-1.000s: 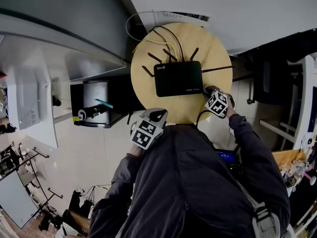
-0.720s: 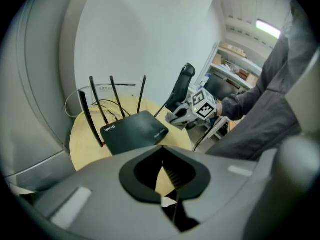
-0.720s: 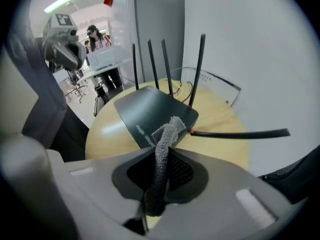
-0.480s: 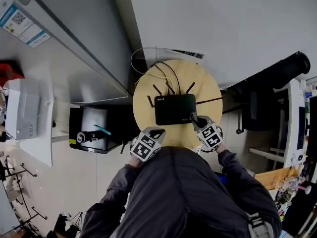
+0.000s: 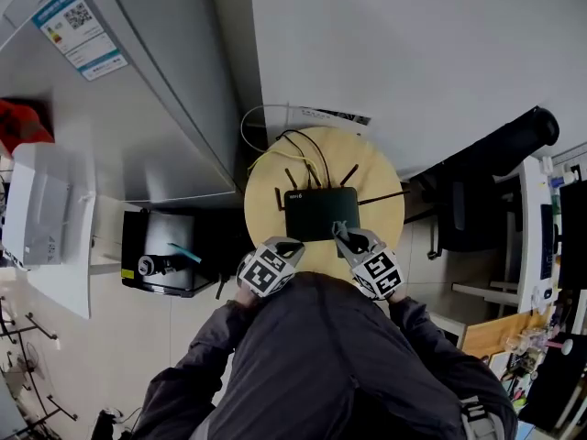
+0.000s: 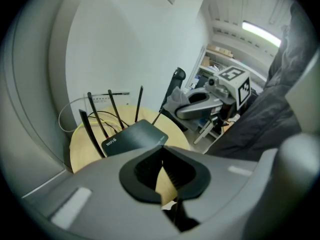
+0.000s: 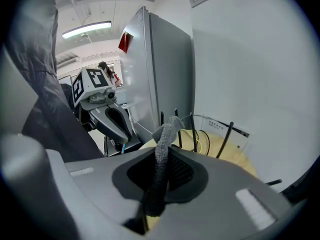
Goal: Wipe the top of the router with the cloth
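And there's the matte black flat router, white lettering on it; pale yellow round wooden table; dark grey ribbed cloth strip.

The round counter is seen from high above, steeply downward, in the head view. The left hand-held gripper and right hand-held gripper are each looked along from close behind the jaws, towards the wall. The router, the counter and the opposite gripper are shared by both gripper views.
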Tool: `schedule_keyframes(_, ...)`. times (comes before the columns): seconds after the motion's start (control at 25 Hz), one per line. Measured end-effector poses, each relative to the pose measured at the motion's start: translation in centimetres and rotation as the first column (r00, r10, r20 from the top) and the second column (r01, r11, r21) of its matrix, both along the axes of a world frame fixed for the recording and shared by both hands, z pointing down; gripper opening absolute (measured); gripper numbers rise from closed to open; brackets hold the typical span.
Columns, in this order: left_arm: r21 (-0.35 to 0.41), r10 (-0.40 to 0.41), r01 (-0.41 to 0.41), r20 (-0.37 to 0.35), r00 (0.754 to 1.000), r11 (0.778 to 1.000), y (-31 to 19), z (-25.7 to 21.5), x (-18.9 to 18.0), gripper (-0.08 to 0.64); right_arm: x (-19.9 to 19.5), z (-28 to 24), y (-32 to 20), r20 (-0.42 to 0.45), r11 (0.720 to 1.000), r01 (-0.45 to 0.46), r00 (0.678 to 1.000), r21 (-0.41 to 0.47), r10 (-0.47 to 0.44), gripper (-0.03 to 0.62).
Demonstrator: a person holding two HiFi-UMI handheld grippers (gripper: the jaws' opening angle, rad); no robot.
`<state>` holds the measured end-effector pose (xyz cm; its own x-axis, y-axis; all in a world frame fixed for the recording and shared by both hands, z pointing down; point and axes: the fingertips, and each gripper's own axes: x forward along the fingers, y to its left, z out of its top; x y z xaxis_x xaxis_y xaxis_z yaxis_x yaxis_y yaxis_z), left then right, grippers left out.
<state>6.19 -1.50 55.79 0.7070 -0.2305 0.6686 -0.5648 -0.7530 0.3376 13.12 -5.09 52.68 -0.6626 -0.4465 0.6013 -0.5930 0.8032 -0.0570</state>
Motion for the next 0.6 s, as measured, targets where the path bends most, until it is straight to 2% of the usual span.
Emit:
schedule_keyframes(0.24, 0.012, 0.045, -0.045, -0.011, 0.999, 0.999, 0.0, -0.3, 0.0, 0.000, -0.2, -0.7, 0.5, 0.015, 0.999, -0.052, 0.999, -0.017, 0.052, 0.029)
schedule_keyframes(0.6, 0.019, 0.050, -0.049, -0.042, 0.998, 0.999, -0.2, -0.4, -1.3, 0.000, -0.2, -0.5, 0.8, -0.007, 0.995, -0.101, 0.995, -0.027, 0.100, 0.029)
